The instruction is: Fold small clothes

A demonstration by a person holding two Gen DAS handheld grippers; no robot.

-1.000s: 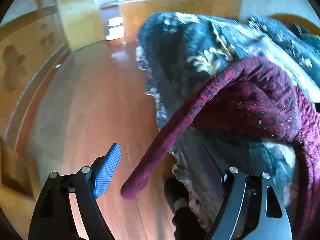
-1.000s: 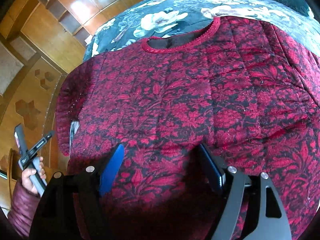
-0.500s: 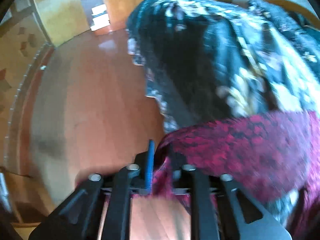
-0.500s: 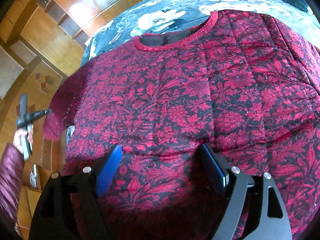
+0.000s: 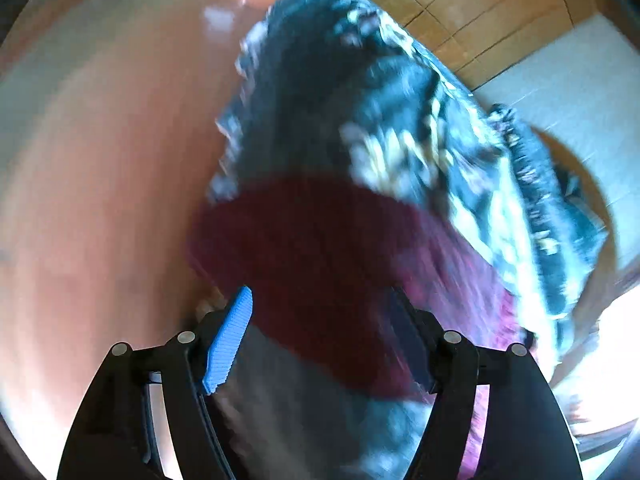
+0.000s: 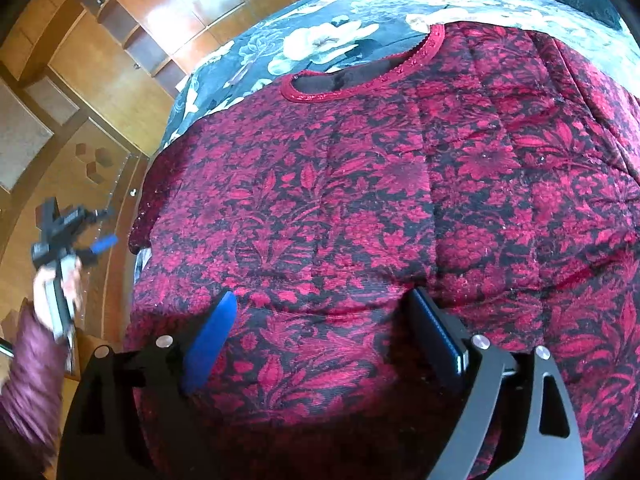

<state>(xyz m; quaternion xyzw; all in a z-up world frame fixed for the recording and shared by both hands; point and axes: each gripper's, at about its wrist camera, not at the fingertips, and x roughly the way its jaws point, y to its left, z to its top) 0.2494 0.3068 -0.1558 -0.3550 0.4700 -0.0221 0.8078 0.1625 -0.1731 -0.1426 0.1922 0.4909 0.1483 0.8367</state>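
Both your grippers are gaping, holding nothing. Left gripper is hovering at the red top's sleeve; right gripper is hanging over its body

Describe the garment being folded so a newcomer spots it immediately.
Start from the bed cover, dark with big white flowers, in the right wrist view. Spread flat over it lies the red top, with a black leaf pattern and a red-trimmed round neckline. It is the only red fabric there.

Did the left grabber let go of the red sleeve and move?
Yes. The left gripper, shut on the red sleeve half a second ago, is open now, and its view has swung right along the floral bedspread.
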